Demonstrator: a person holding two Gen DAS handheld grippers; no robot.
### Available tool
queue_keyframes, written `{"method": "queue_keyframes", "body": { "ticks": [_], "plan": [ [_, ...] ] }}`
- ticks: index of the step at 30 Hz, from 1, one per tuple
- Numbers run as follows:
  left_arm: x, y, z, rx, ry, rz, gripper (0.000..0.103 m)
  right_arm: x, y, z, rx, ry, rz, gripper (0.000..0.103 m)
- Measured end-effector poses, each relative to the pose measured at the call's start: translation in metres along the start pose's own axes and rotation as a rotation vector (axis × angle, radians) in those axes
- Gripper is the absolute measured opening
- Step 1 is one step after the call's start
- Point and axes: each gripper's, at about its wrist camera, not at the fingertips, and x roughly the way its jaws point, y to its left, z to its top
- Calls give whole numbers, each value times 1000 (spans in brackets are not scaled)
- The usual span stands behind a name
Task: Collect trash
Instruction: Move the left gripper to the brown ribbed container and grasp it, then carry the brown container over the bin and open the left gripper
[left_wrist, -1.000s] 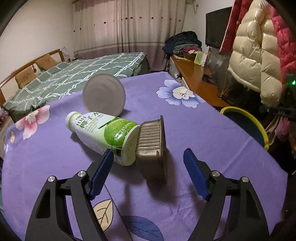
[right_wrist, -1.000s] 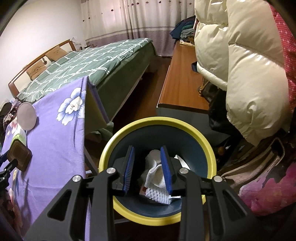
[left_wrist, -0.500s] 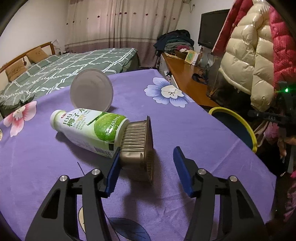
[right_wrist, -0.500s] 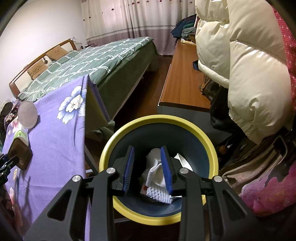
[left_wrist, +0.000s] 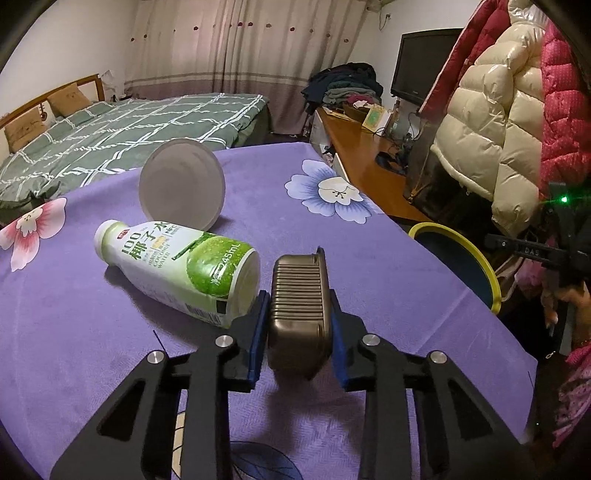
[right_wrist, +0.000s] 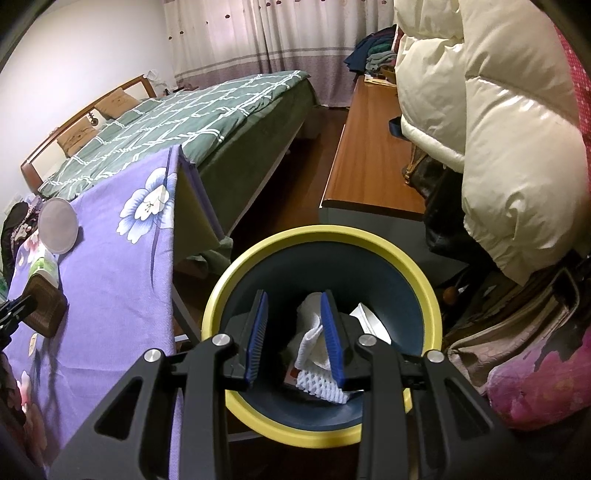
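Note:
My left gripper (left_wrist: 297, 332) is shut on a ribbed bronze foil tray (left_wrist: 299, 295) that stands on its side on the purple tablecloth (left_wrist: 74, 332). A green and white coconut water bottle (left_wrist: 177, 273) lies on its side just left of the tray. A round frosted lid (left_wrist: 183, 188) leans behind the bottle. My right gripper (right_wrist: 293, 332) hangs open and empty over the yellow-rimmed blue bin (right_wrist: 424, 288), which holds white paper trash (right_wrist: 314, 339). The bin rim (left_wrist: 476, 258) also shows off the table's right edge in the left wrist view.
A green checked bed (left_wrist: 129, 125) lies beyond the table. A wooden desk (left_wrist: 362, 155) runs along the right, with puffy coats (left_wrist: 491, 122) hanging above it. Bags (right_wrist: 517, 332) crowd the floor right of the bin.
My left gripper moved forward and closed its fingers on the foil tray, which now sits apart from the bottle. My right gripper opened slightly and stayed over the bin.

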Motion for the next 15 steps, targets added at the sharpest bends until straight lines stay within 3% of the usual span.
{"method": "queue_keyframes", "body": {
  "ticks": [15],
  "plan": [
    [-13,-34,15,61,-29,4,28,-19,-9,-6,5,-33,-6,29]
  ]
}}
